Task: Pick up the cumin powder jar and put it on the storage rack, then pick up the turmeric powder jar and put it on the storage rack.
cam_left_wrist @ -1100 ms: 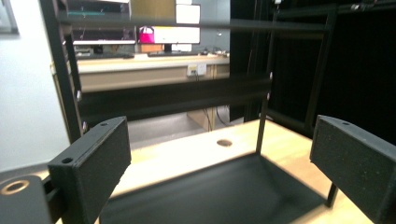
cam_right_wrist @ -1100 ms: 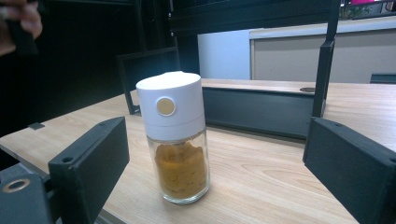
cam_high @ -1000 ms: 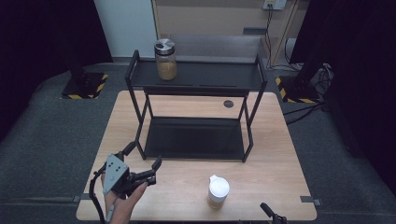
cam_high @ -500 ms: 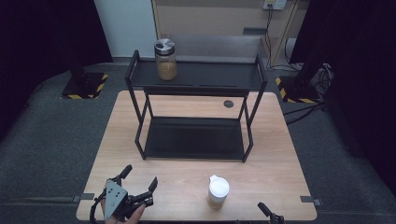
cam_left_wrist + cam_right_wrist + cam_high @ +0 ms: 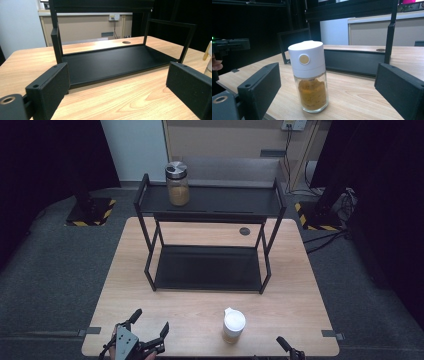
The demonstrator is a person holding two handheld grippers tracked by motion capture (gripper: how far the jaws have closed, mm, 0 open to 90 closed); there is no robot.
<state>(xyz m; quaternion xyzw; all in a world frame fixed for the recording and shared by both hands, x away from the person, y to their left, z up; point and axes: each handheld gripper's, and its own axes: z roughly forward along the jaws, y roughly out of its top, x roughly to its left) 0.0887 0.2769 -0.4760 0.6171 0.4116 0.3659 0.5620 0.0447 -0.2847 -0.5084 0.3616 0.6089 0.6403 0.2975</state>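
**Spice jar on the counter, both grippers open and empty**

The two-tier black rack point(image 5: 210, 240) stands mid-counter point(image 5: 300, 285), with a metal-lidded glass jar point(image 5: 177, 184) on its top shelf. Your spice jar point(image 5: 310, 75) stands upright near the front counter edge, apart from the rack: clear glass, white cap with a round button, orange-brown powder filling the lower part. Your right gripper point(image 5: 327, 85) faces it with fingers spread wide, the jar between them but not touched. Your left gripper point(image 5: 142, 340) sits at the front left, fingers open, holding nothing. Risk: the jar is tall and narrow, so an off-centre finger would likely tip it toward the counter edge. Gripping the smooth cap may let it slip.
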